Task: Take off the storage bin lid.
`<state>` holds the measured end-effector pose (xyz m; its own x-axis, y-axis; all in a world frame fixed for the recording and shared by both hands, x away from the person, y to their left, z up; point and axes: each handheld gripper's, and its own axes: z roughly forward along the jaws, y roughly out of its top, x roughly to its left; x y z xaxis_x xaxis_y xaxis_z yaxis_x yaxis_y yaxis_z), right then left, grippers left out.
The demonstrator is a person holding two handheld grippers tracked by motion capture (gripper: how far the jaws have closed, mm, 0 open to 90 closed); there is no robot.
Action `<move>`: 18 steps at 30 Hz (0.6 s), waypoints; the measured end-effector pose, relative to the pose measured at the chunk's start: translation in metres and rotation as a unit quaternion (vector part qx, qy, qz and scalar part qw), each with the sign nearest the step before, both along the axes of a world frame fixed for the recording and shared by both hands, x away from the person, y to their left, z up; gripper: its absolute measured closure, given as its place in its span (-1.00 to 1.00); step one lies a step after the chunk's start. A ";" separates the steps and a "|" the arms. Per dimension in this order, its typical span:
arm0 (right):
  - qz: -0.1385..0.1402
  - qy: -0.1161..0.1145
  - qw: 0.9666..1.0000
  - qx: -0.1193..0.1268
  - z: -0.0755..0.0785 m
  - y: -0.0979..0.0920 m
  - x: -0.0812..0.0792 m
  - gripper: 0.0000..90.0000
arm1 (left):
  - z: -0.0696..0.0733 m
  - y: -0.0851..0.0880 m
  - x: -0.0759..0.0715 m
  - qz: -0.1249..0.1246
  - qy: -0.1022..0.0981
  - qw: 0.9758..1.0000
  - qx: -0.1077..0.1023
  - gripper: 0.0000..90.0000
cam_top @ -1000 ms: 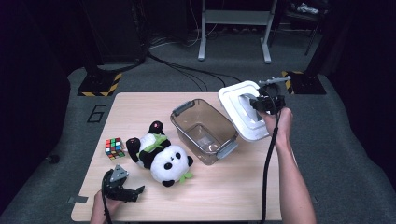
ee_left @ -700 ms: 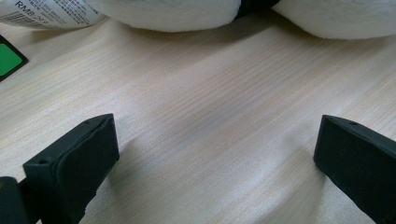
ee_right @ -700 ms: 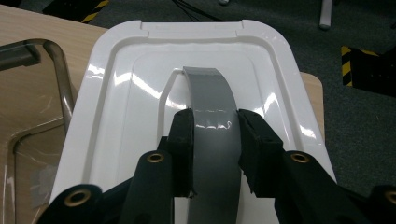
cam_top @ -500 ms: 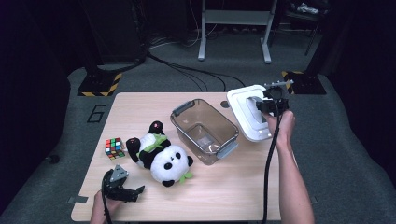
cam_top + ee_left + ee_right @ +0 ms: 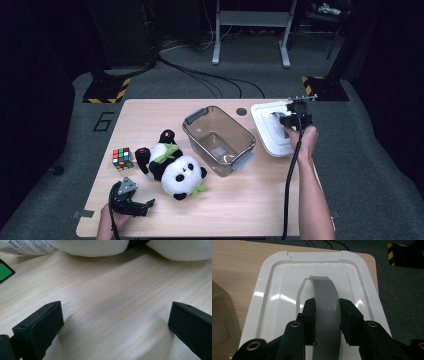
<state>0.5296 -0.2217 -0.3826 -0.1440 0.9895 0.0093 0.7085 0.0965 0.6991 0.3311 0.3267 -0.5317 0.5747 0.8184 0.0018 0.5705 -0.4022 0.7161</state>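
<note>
While the left tool [image 5: 145, 204] rests wide (on the table [image 5: 260, 210]), the right tool [image 5: 327, 315] clamps the lid's grey handle [image 5: 325, 300] — firmly

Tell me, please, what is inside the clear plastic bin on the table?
The clear bin looks empty: through its walls only its own base and the wooden table show. Its white lid lies beside it, with the right gripper clamping the lid's grey handle.

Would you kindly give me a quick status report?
Right gripper shut on white lid's grey handle. Left gripper open beside panda. Lid at table edge.
</note>
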 end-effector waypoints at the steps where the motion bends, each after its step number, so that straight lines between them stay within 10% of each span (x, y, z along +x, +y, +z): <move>1: -0.005 0.005 1.000 0.002 -0.003 -0.001 0.001 0.49 | 0.000 0.000 0.000 0.000 0.000 1.000 0.000 -1.00; 18: -0.056 0.030 0.998 0.020 -0.055 -0.018 0.004 0.49 | 0.000 0.000 0.000 0.000 0.000 1.000 0.000 -1.00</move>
